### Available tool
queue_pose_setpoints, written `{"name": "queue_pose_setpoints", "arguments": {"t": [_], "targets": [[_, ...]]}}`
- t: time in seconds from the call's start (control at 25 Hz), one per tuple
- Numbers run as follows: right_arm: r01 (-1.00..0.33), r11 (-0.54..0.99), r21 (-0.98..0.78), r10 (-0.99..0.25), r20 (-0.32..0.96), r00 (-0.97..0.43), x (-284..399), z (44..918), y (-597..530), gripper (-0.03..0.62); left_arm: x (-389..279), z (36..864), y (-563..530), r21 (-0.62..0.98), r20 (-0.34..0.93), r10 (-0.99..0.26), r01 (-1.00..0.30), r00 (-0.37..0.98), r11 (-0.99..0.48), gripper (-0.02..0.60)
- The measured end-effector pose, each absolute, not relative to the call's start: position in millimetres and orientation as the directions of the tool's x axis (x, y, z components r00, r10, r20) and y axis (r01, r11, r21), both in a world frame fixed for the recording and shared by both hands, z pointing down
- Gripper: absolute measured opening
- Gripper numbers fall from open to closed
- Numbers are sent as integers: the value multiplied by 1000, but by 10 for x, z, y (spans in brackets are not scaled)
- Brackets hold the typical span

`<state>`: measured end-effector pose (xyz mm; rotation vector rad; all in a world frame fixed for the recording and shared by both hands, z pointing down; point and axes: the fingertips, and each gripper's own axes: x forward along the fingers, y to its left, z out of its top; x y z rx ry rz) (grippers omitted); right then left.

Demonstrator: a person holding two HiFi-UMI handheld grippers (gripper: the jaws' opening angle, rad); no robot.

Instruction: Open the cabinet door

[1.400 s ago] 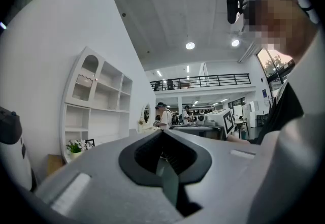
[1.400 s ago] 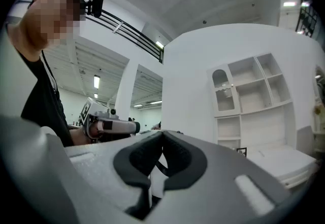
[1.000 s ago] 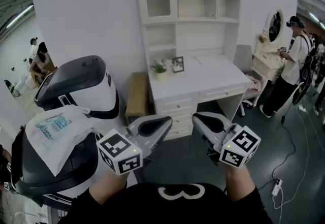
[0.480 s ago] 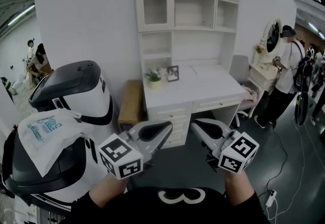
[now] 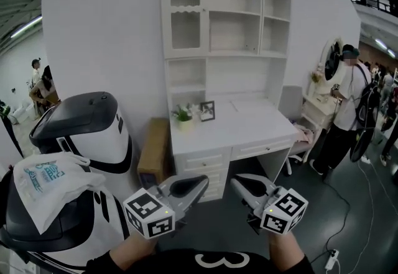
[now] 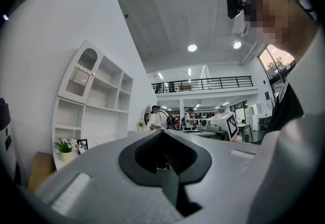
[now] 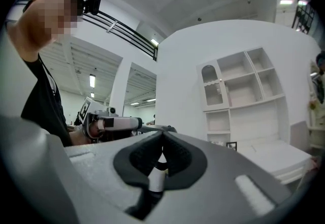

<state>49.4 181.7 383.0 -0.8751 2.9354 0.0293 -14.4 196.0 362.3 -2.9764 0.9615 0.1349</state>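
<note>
A white desk with a shelf hutch (image 5: 224, 49) stands against the wall ahead. The cabinet door (image 5: 185, 15), with an arched top pane, closes the hutch's upper left compartment. It also shows in the left gripper view (image 6: 81, 78) and the right gripper view (image 7: 212, 88). My left gripper (image 5: 204, 183) and right gripper (image 5: 235, 181) are held side by side low in the head view, well short of the desk. Both point toward it. Each has its jaws shut with nothing between them, the left gripper (image 6: 161, 131) and the right gripper (image 7: 162, 134) alike.
A large white and black machine (image 5: 87, 136) with a plastic bag (image 5: 46, 182) on it stands at my left. A brown box (image 5: 152, 151) leans beside the desk. A potted plant (image 5: 182, 116) and a picture frame (image 5: 207, 110) sit on the desktop. A person (image 5: 345, 105) stands at the right by a vanity.
Both grippers have sunk lower in the head view, still side by side and shut. The view has lifted, so the whole hutch now shows.
</note>
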Motion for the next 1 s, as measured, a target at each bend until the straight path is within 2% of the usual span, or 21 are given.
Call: {"name": "queue_pose_setpoints", "arguments": {"t": [0.24,0.52,1.0], "targets": [[-573,820,3,-571,-79,-817,590,3934,1464,2,31,3676,1532,2,-78,-555,-557,828,-831,8],[-616,787,-23,-616,-62,-785,648,4041,557,2,-40,3764,661,-16,-48,-562,-564,825,-826,8],[-582,811,-54,-584,-16,-812,57,3950,-2178,2,-727,3707,-1995,5,-25,-640,-640,768,-768,8]]}}
